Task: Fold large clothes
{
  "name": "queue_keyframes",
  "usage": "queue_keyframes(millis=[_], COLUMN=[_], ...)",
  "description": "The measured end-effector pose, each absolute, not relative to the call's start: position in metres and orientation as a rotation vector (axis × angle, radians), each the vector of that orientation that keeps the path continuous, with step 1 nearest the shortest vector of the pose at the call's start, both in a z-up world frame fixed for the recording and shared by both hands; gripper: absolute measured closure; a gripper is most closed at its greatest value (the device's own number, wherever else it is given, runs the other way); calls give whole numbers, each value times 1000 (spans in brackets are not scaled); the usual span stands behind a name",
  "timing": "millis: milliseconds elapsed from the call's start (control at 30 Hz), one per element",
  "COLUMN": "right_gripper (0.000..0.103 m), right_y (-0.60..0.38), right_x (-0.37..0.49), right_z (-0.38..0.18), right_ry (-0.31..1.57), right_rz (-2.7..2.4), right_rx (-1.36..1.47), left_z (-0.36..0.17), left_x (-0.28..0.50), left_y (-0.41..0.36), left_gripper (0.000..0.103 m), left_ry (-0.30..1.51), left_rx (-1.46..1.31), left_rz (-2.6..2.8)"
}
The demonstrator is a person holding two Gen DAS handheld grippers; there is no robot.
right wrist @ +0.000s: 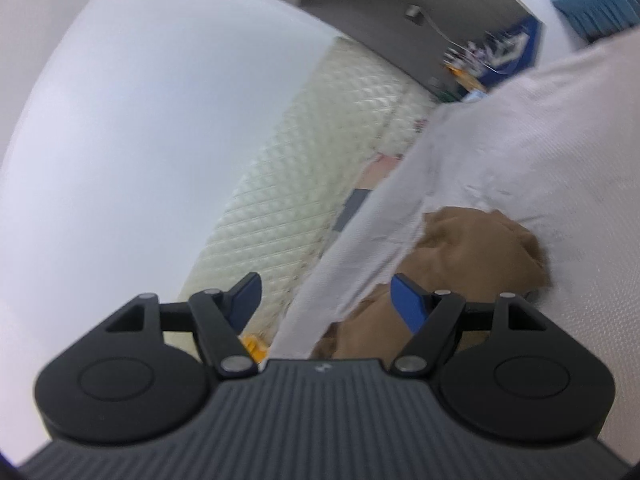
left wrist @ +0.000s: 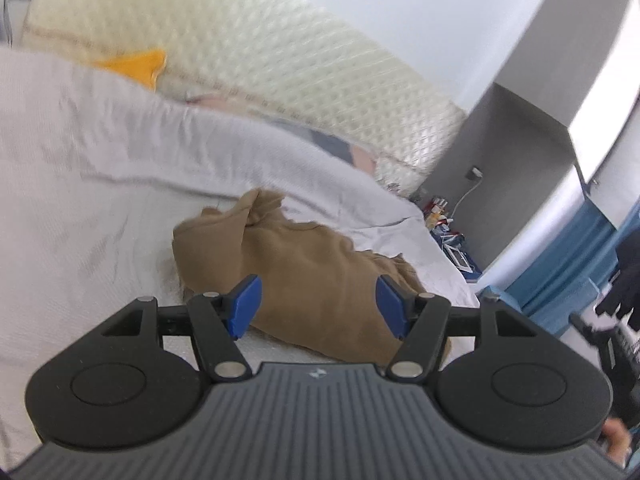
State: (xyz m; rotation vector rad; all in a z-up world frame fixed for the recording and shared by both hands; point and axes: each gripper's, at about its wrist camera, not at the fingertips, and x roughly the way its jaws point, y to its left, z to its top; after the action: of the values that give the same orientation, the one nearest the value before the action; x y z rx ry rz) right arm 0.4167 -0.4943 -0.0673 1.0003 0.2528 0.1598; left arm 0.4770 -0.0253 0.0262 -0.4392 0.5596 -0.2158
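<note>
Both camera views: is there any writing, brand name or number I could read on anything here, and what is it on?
No readable text.
Left gripper body: a small pale emblem, too small to read.
Right gripper body: the same emblem, unreadable.
Bedside clutter: packaging blurred, nothing legible.
Brown garment: no label visible.

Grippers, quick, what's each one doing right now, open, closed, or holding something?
Left gripper: open, holding nothing; the brown garment lies on the bed beyond it.
Right gripper: open, holding nothing.
</note>
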Motion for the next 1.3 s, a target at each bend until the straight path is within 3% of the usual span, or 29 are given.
queue_keyframes(millis=[267, 567, 867, 1300], right_gripper=[29, 29, 29, 29], right_y=[-448, -390, -343, -318], right_x=[328, 227, 158, 163], right_z=[7, 47, 28, -56], right_ry=[249, 229, 208, 256], right_rz=[214, 227, 227, 154], right_rx=[774, 501, 289, 195], left_z=[97, 129, 99, 15], left_x=[365, 244, 169, 168], left_y=[-32, -41, -58, -76], left_gripper=[34, 34, 34, 34], left_ry=[461, 388, 350, 353], left_rx=[-321, -193, -87, -49], left_rz=[-242, -245, -245, -227])
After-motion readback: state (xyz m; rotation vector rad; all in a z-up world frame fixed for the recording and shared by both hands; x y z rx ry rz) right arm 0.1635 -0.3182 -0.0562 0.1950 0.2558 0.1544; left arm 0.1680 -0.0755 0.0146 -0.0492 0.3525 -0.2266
